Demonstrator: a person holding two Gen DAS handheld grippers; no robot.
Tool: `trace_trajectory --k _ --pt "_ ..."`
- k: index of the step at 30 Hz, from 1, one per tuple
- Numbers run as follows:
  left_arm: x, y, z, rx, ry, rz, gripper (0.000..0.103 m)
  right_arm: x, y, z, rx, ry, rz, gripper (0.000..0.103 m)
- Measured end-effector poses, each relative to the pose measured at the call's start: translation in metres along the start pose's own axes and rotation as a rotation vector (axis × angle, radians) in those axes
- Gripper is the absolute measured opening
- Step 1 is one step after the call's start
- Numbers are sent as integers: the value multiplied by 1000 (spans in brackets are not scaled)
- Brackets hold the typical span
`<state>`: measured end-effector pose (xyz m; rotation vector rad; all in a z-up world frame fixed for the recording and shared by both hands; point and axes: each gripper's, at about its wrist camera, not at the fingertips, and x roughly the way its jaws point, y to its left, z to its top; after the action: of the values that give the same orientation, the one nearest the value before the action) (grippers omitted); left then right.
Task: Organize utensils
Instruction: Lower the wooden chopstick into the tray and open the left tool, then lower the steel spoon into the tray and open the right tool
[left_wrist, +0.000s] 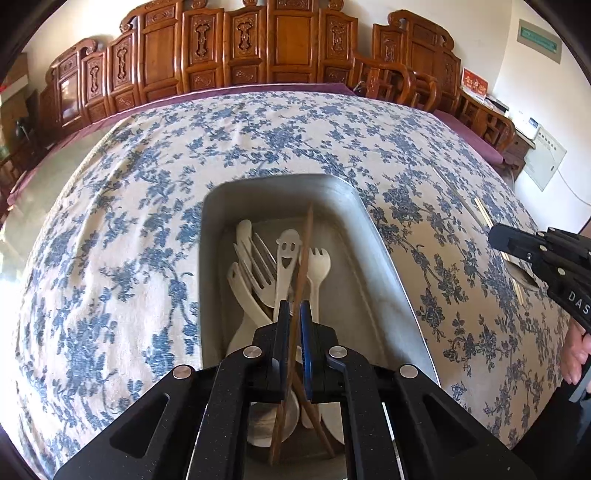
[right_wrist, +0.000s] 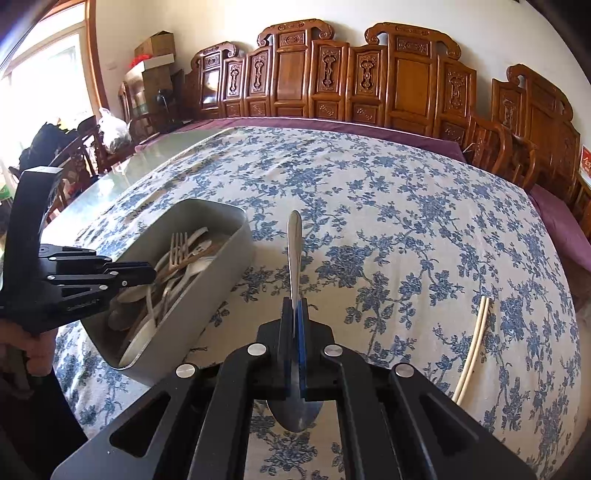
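- My left gripper (left_wrist: 294, 314) tilts downward, jaws pinched tight; my left hand (right_wrist: 33, 349) wraps its handle
- My right gripper (right_wrist: 294, 314) angles down too, jaws clamped; fingers (left_wrist: 576, 350) curl on its grip

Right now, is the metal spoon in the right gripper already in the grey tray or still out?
Out. The metal spoon sits clamped in the right gripper above the floral cloth, beside the grey tray.
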<state>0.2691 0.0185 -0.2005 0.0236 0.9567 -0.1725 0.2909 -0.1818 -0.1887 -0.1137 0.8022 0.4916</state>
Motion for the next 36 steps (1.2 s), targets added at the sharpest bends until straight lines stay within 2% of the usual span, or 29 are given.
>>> trace_trajectory --k 22,24,25,29,36 --pt "-31 38 8 -51 -74 39 6 10 80 26 -43 -18 103 3" --pt "-33 42 8 -58 -80 42 16 12 86 30 -45 -17 106 4" --pt "-34 44 9 -61 -86 47 18 13 89 31 -46 -17 108 3" --pt "-38 53 9 -74 -97 61 19 24 102 37 -43 -8 123 4" --pt "-41 62 10 -98 -108 75 29 49 119 41 -26 22 129 4"
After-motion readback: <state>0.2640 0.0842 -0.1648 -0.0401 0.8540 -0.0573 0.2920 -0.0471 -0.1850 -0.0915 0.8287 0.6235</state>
